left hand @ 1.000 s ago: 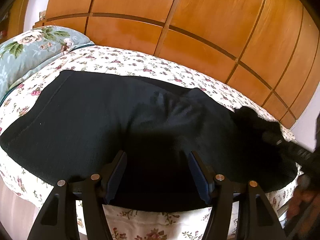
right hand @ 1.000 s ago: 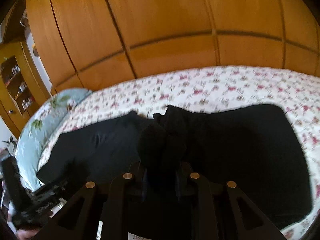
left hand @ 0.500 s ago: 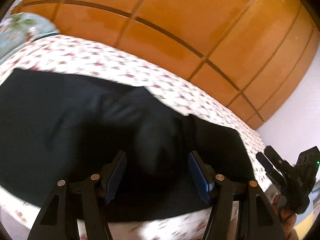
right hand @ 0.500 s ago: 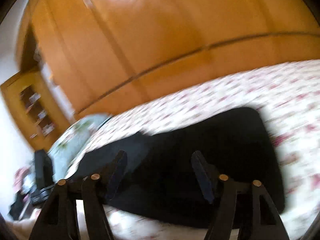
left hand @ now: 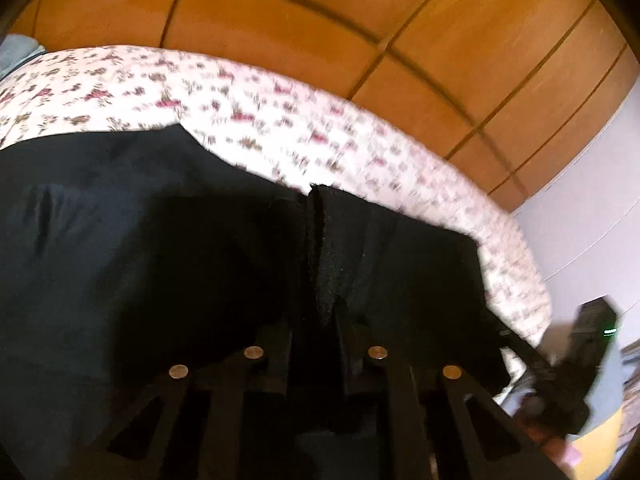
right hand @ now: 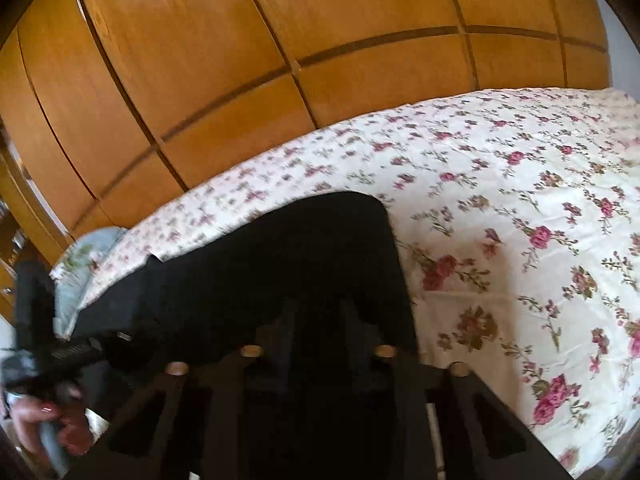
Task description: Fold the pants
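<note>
Black pants (left hand: 160, 240) lie spread across a floral bed sheet (left hand: 280, 100). My left gripper (left hand: 316, 316) is closing, its jaws drawn narrow around a raised ridge of the pants' cloth. In the right wrist view the pants (right hand: 300, 248) end in a rounded corner on the sheet. My right gripper (right hand: 320, 312) is closing too, its jaws narrow over the pants' near edge, with dark cloth between them. Each view shows the other gripper low at its side: the right one (left hand: 576, 360), and the left one (right hand: 52, 344) with a hand (right hand: 48, 412) on it.
A wooden panelled wardrobe (right hand: 280, 40) stands behind the bed. A pale blue floral pillow (right hand: 92, 248) lies at the bed's left end. Bare floral sheet (right hand: 520, 200) stretches to the right of the pants. A white wall (left hand: 592, 220) shows at the right.
The left gripper swept right along the pants, and its jaws went from wide apart to narrow on a cloth ridge. The right gripper let go of a bunch, spread, moved right, then narrowed again.
</note>
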`<action>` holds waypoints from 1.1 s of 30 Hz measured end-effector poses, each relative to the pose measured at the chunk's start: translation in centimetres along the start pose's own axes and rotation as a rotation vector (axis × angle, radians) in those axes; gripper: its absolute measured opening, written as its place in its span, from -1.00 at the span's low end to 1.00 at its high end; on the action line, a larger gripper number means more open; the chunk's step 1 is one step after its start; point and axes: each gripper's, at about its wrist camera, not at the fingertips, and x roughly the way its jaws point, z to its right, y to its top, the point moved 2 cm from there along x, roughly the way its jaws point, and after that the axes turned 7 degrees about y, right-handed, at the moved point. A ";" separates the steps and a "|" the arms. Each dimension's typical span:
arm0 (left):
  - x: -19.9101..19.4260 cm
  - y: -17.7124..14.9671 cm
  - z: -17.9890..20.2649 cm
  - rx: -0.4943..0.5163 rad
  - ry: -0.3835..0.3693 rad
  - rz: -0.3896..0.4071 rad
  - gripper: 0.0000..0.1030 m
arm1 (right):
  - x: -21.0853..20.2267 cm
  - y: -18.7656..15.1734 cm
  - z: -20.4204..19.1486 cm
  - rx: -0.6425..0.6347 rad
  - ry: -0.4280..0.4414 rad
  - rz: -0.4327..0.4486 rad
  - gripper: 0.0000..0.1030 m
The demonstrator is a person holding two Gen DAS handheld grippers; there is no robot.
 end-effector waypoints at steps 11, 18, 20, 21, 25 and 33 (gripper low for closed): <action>0.0 -2.1 -3.0 -0.049 0.005 0.030 -0.59 | 0.8 -1.2 0.5 -0.046 -0.008 -0.007 -1.00; -2.0 -3.3 -4.0 -0.088 -0.038 0.047 -0.35 | 0.5 -0.9 -1.3 -0.085 -0.099 -0.008 -0.96; -3.1 -3.8 -4.4 -0.094 -0.040 0.061 -0.30 | -0.1 -0.7 -2.5 -0.099 -0.097 0.008 -0.75; -3.7 -4.0 -4.5 -0.088 -0.038 0.072 -0.28 | -0.4 -0.8 -3.6 -0.111 -0.067 0.026 -0.64; -5.8 -4.7 -5.8 -0.054 0.029 0.122 -0.27 | 0.4 -1.6 -7.6 -0.226 0.001 -0.006 -0.63; -11.7 -7.1 -12.0 -0.183 0.127 0.227 -0.09 | 4.6 -4.7 -11.6 -0.323 0.051 -0.121 -0.61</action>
